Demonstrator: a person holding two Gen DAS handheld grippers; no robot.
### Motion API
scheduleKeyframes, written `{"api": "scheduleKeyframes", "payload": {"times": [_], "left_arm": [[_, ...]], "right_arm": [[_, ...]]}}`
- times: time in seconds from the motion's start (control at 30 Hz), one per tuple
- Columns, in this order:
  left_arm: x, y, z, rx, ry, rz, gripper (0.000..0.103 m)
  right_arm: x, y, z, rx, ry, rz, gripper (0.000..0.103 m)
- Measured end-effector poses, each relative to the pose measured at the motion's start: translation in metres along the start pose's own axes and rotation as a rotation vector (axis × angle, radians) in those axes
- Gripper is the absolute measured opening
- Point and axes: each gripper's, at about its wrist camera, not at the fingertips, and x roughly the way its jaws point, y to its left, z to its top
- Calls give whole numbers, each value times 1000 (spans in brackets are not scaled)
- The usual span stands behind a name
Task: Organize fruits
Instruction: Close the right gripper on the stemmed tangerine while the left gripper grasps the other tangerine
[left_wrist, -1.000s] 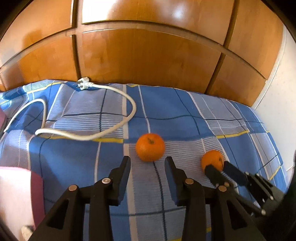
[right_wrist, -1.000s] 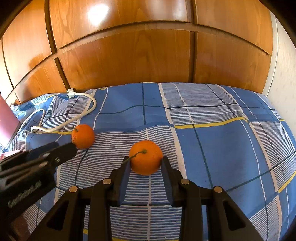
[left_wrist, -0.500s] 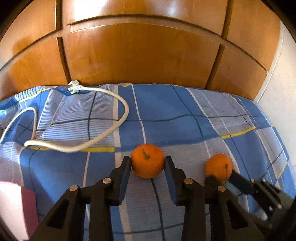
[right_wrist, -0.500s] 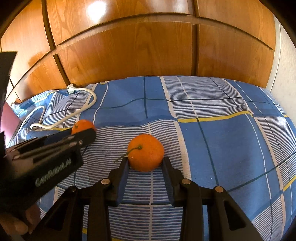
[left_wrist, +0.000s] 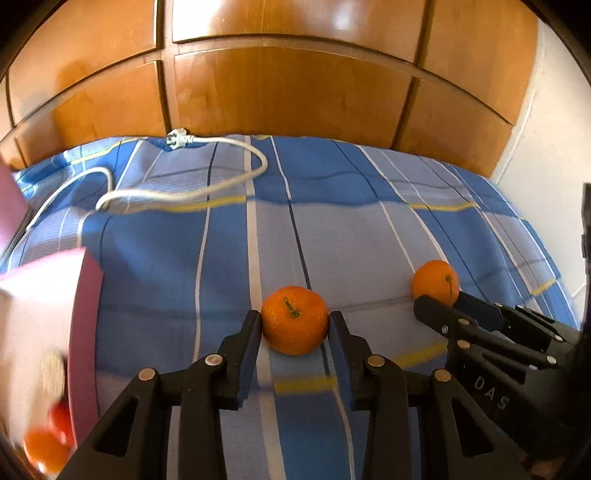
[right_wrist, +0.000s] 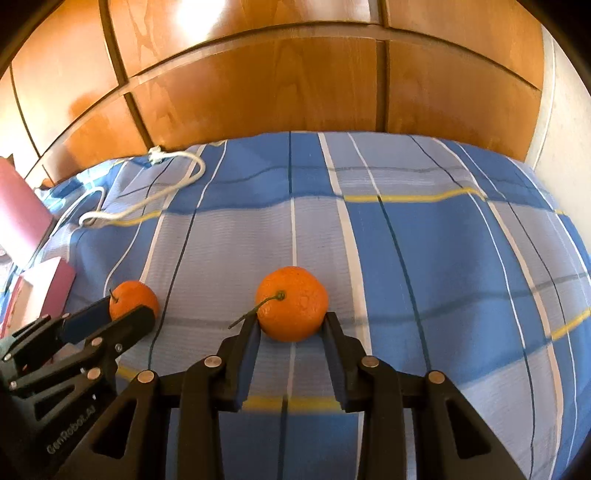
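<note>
Two round orange mandarins lie side by side on the blue plaid bed cover (left_wrist: 369, 229), and each sits straight ahead of its own gripper, right between the fingertips. The left gripper (left_wrist: 294, 326) brackets the left mandarin (left_wrist: 294, 319), its pads touching or all but touching the peel. The right gripper (right_wrist: 291, 326) straddles the stemmed right mandarin (right_wrist: 292, 303) the same way; I can't tell whether either has clamped yet. To the far left stands a pink-sided box (left_wrist: 85, 332) with blurred red and orange fruit (left_wrist: 48, 443) low inside, likely the destination.
</note>
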Motion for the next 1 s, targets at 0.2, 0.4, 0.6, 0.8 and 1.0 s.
{"api": "scheduleKeyframes", "payload": {"times": [0.2,0.4,0.6,0.8,1.0], "left_arm": [[-29,-7,-38,16,-6,-8,37],[-49,-4,-78,15,11,-20,36],[-63,-3,-97,35,-19,-18,36],[-64,0,-102,27,-36,-34,37],[-63,0,-104,40,-46,-38,38]], "right_arm": [[-28,4,-36,-8,21,18,35],[-53,12,-72,-26,29,32,35],[-72,18,-100,-53,25,46,35],[-77,21,-108,-40,7,28,38],[-72,27,-104,-51,-11,-20,40]]}}
